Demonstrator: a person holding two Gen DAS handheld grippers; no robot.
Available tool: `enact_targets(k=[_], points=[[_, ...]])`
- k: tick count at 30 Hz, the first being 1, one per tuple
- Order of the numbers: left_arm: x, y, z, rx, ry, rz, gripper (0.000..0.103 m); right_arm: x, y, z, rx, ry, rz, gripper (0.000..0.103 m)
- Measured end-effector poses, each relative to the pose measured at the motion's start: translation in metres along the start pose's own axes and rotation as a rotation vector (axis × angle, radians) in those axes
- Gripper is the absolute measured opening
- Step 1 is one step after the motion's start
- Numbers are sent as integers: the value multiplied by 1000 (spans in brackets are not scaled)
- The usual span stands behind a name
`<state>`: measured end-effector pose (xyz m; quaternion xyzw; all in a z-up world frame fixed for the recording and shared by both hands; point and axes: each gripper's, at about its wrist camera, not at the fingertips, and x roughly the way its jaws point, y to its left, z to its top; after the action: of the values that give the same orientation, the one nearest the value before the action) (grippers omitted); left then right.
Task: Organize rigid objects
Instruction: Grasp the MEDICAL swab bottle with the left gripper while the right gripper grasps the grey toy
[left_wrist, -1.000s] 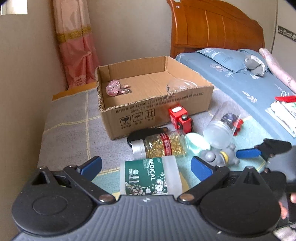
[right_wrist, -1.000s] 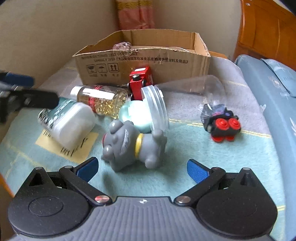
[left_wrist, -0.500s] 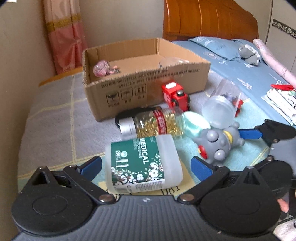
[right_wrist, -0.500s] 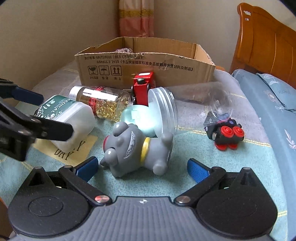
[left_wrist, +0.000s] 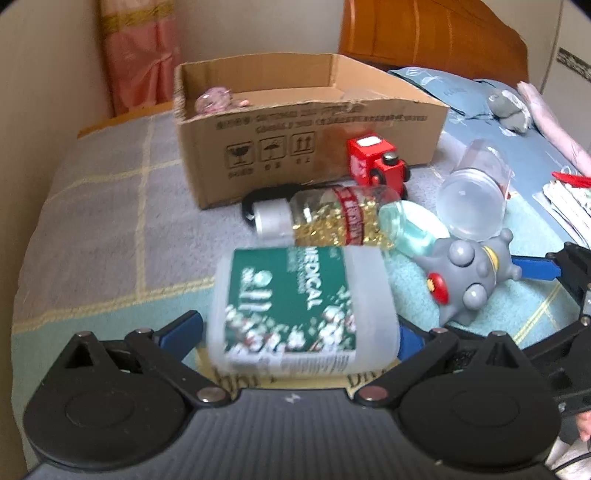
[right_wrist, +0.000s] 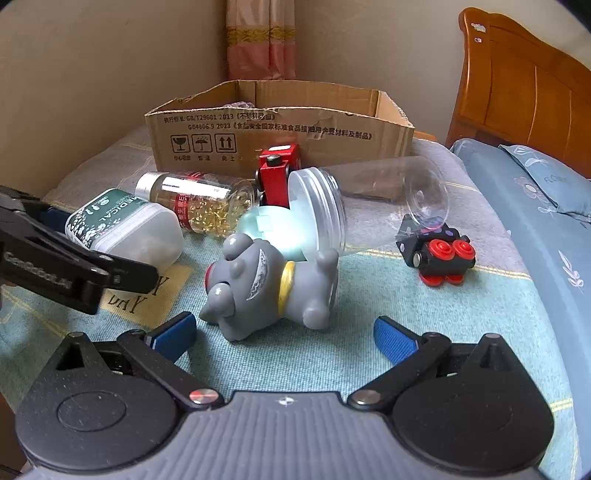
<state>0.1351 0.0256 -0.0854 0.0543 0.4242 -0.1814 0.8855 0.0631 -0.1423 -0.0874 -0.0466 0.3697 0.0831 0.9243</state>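
Left gripper (left_wrist: 295, 328) jaws spread wide, straddling the white medical bottle (left_wrist: 303, 310) lying on the bedspread. Right gripper (right_wrist: 284, 332) jaws released before the grey toy (right_wrist: 269, 288).

Left wrist: we look low and close along our fingers at the medical bottle (left_wrist: 303, 310).
Right wrist: we face the grey toy (right_wrist: 269, 284) just ahead.
Shared: both see the box (left_wrist: 314, 140).

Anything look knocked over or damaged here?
Yes. The capsule bottle and clear jar lie on their sides, the grey toy is tipped over, and the cardboard box has a torn front rim.
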Motion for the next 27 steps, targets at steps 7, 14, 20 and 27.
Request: enact_targets(k=[7, 14, 20, 27], points=[[2, -5, 6, 58, -20, -14, 82, -1, 1, -3, 10, -13, -11, 103], [-9, 14, -5, 16, -21, 32, 83, 2, 12, 3, 2, -6, -5, 103], [-13, 21, -9, -3, -22, 42, 83, 8, 28, 12, -44, -7, -2, 103], [-13, 21, -9, -1, -21, 44, 83, 6, 27, 20, -55, -36, -24, 93]])
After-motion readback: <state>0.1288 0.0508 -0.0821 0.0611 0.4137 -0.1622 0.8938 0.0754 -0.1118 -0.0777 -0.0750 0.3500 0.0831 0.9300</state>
